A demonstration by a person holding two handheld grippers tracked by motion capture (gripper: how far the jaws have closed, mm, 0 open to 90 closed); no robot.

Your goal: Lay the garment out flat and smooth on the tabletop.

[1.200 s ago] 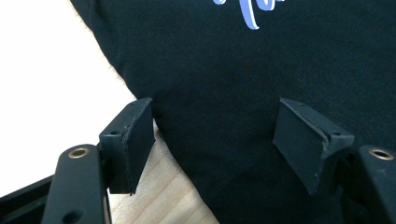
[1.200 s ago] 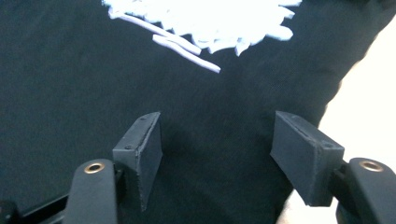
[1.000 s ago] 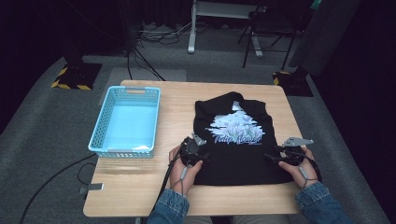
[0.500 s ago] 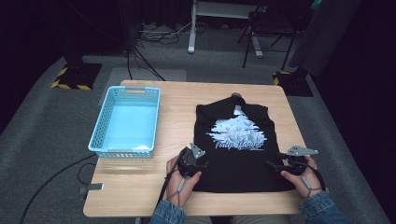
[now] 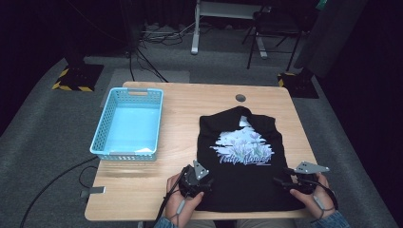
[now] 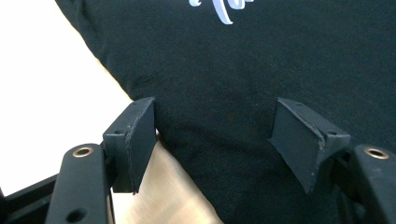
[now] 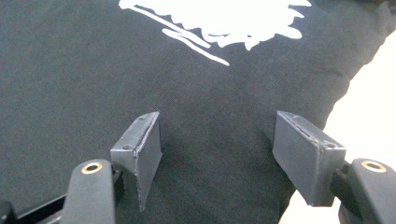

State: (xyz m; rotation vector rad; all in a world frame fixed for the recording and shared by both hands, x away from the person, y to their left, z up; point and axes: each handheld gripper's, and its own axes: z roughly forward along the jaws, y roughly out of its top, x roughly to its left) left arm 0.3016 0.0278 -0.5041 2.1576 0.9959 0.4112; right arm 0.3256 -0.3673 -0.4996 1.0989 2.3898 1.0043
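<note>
A black T-shirt [image 5: 223,130] with a pale tree print lies flat, front up, on the wooden table [image 5: 190,102]. My left gripper [image 5: 203,179] sits at the shirt's near left corner. Its jaws stand wide apart low over the cloth [image 6: 224,60], with one fingertip [image 6: 135,135] at the shirt's side edge where bare wood shows. My right gripper [image 5: 285,176] sits at the near right corner. Its jaws also stand wide apart on the fabric [image 7: 70,70], close to the shirt's right edge. Neither pair pinches any cloth.
A light blue plastic basket [image 5: 126,156] stands on the left half of the table. A small dark round spot [image 5: 240,98] marks the wood beyond the shirt's collar. Cables, a chair and a stand are on the floor behind.
Both hands have slid toward the near edge of the table. The shirt's lower part has come with them, and the bunched print has spread out flat.
</note>
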